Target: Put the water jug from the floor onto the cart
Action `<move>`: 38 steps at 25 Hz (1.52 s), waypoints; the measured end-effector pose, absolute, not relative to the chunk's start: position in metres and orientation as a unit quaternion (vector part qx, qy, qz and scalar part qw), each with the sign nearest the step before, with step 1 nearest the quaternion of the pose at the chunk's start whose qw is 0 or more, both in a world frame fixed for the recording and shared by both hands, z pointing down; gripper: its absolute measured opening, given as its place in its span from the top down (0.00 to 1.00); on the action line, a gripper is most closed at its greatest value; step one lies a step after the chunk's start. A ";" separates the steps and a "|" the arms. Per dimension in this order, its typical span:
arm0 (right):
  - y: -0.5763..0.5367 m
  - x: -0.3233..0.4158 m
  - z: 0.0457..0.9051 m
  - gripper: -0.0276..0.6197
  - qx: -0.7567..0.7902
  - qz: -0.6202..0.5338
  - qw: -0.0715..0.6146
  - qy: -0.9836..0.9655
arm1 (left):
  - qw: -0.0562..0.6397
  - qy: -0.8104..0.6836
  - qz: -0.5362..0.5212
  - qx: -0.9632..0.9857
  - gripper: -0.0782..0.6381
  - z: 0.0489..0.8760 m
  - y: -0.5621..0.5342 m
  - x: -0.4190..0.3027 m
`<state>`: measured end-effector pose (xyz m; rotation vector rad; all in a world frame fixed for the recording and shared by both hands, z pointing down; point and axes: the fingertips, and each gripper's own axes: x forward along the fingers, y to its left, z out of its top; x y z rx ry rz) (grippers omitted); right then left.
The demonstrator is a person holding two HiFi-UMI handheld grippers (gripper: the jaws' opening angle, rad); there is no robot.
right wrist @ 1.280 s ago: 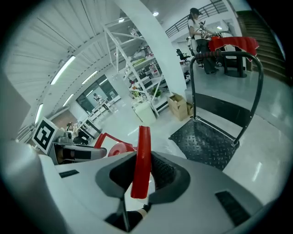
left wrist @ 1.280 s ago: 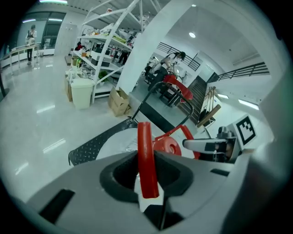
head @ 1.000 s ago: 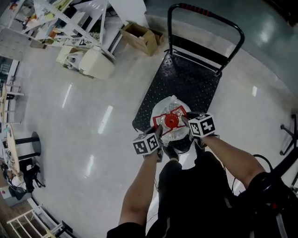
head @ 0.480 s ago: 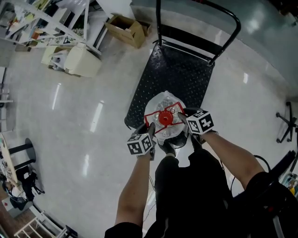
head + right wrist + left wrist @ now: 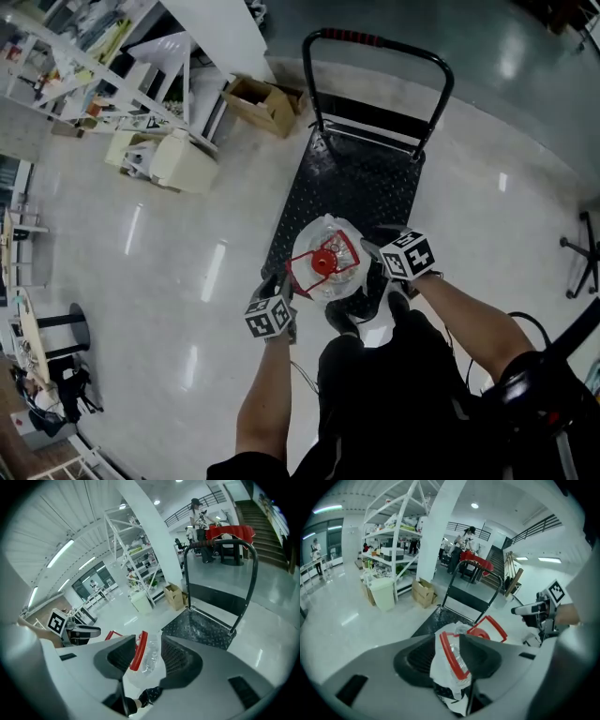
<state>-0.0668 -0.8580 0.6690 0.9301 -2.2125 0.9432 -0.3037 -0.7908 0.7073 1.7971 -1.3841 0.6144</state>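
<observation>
The water jug (image 5: 323, 267), clear with a red cap and red handle frame under a plastic wrap, stands at the near end of the black cart (image 5: 361, 183). My left gripper (image 5: 281, 284) is at the jug's left side. Its jaws have just been opening, and the red handle bar (image 5: 449, 654) lies loose in the gap. My right gripper (image 5: 373, 253) is at the jug's right side. Its jaws have likewise just been opening, with another red bar (image 5: 138, 652) between them, and the pads do not press on it.
The cart's push handle (image 5: 375, 42) rises at its far end. A cardboard box (image 5: 262, 101), a white bin (image 5: 183, 159) and white shelving (image 5: 112, 66) stand to the left. The person's shoe (image 5: 342, 319) is just below the jug. A stand's legs (image 5: 581, 262) are at the right.
Both grippers have drawn back a little from the jug, the left one down and to the left. Their jaws stand wider than before. The jug rests at the cart's near end.
</observation>
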 end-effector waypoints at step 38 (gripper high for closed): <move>-0.633 0.152 0.377 0.95 0.519 0.160 0.070 -0.837 | 0.083 -0.299 0.049 0.950 0.89 0.375 -0.633 -0.006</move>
